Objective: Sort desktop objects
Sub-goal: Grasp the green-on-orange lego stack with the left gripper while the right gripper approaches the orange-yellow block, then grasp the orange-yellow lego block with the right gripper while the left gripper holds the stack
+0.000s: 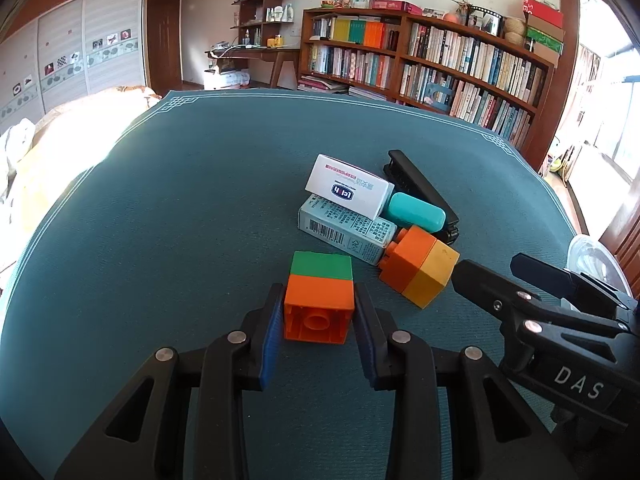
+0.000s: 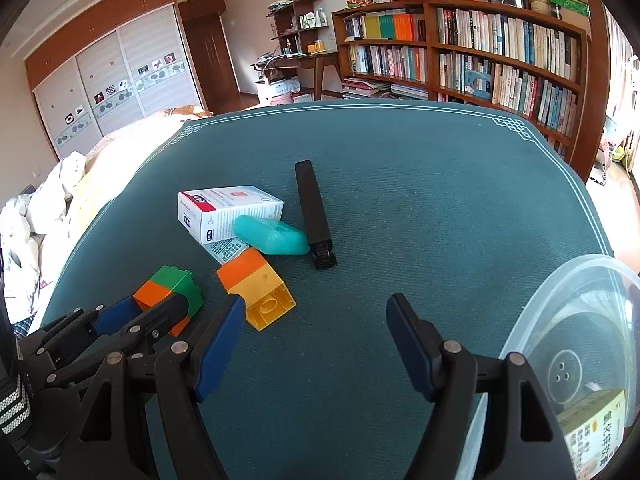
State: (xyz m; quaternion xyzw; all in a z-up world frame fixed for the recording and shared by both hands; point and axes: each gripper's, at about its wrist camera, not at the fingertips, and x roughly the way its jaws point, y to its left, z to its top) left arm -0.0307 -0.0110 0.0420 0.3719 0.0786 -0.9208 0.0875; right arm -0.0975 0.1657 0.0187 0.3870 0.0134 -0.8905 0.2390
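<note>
My left gripper (image 1: 319, 312) is shut on a green and orange block (image 1: 320, 298) that lies on the teal table mat; the block also shows in the right wrist view (image 2: 172, 294). An orange and yellow block (image 1: 420, 270) lies just right of it. Behind are a pale blue box (image 1: 344, 230), a white box (image 1: 348, 186) stacked on it, a teal case (image 1: 416, 212) and a black stapler (image 1: 420, 192). My right gripper (image 2: 316, 322) is open and empty, right of the orange and yellow block (image 2: 258, 286).
A clear plastic bowl (image 2: 580, 320) with a yellow box (image 2: 596, 424) inside stands at the right edge of the mat. A bookshelf and desk stand beyond the table's far edge, and a bed lies to the left.
</note>
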